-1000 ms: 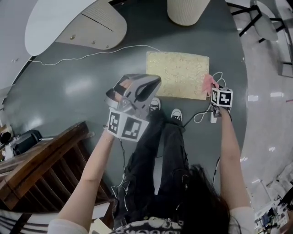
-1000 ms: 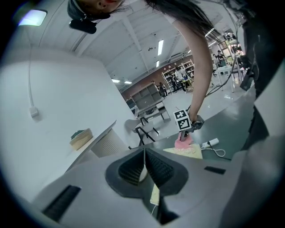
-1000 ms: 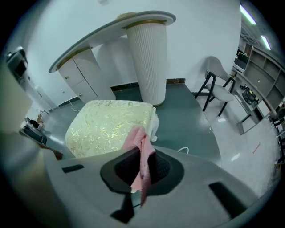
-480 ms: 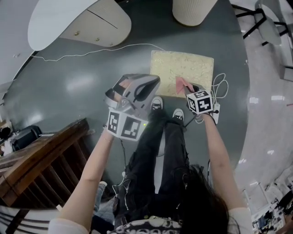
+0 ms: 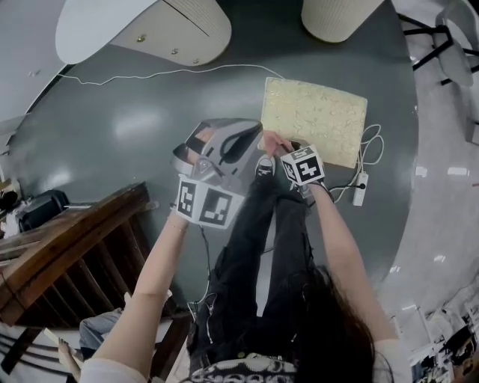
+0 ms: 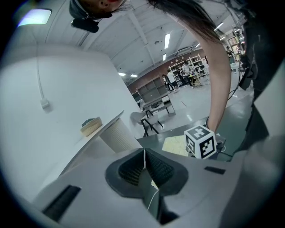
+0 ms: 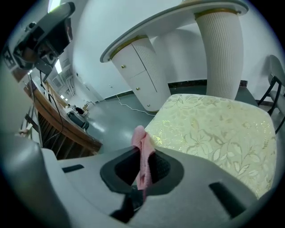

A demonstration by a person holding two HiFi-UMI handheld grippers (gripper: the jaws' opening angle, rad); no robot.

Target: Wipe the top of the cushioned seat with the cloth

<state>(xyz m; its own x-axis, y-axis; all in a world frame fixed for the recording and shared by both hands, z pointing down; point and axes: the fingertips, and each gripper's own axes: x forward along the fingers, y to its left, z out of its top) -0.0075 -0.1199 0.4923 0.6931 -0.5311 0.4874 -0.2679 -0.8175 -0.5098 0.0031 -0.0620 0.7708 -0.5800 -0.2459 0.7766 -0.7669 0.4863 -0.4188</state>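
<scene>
The cushioned seat [image 5: 314, 118] is a pale yellow floral pad on the floor ahead of the person's feet; the right gripper view shows its top [image 7: 213, 129] close up. A pink cloth [image 7: 142, 156] is pinched upright in my right gripper [image 7: 141, 171], which hovers at the seat's near left corner [image 5: 278, 143]. The cloth [image 5: 271, 141] peeks out past the marker cube in the head view. My left gripper [image 5: 224, 146] is held up in front of the person, left of the seat, jaws shut with nothing between them [image 6: 144, 171].
A white ribbed pedestal [image 5: 340, 16] stands behind the seat, and a curved white cabinet [image 5: 157, 26] to the far left. A power strip with white cables [image 5: 359, 188] lies right of the seat. Dark wooden furniture [image 5: 67, 247] stands at left.
My right gripper with the pink cloth has swept from the seat's right edge across to its near left corner. The left gripper has stayed put.
</scene>
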